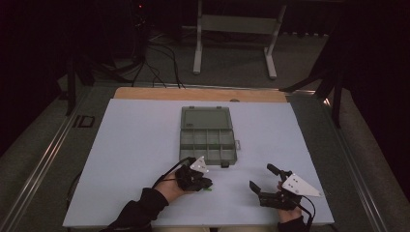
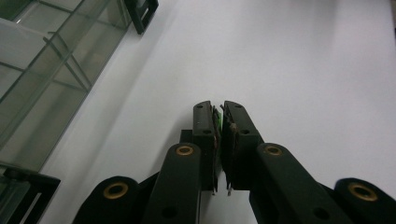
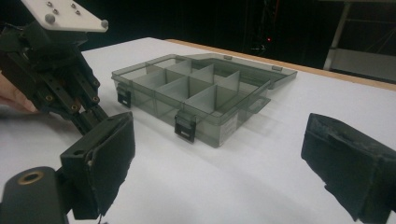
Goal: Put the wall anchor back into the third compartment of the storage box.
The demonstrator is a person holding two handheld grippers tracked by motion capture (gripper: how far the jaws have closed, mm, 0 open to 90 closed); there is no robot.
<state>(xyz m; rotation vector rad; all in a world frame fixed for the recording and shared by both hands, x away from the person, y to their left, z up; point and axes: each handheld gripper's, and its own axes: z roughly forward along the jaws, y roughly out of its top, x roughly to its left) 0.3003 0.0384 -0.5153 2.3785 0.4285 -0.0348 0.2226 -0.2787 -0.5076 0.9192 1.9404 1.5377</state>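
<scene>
We find a dark room around a white worktop [image 1: 135,145] with a wooden far edge and wide bare margins on both sides. An open grey box [image 1: 208,135] lies at centre, lid laid back, compartments bare. The right gripper [image 1: 265,180] rests near the front edge, fingers wide. The left gripper [image 1: 205,183], just before the box, has its fingers pinched on a small green piece [image 2: 217,122], seen best in its own view.
</scene>
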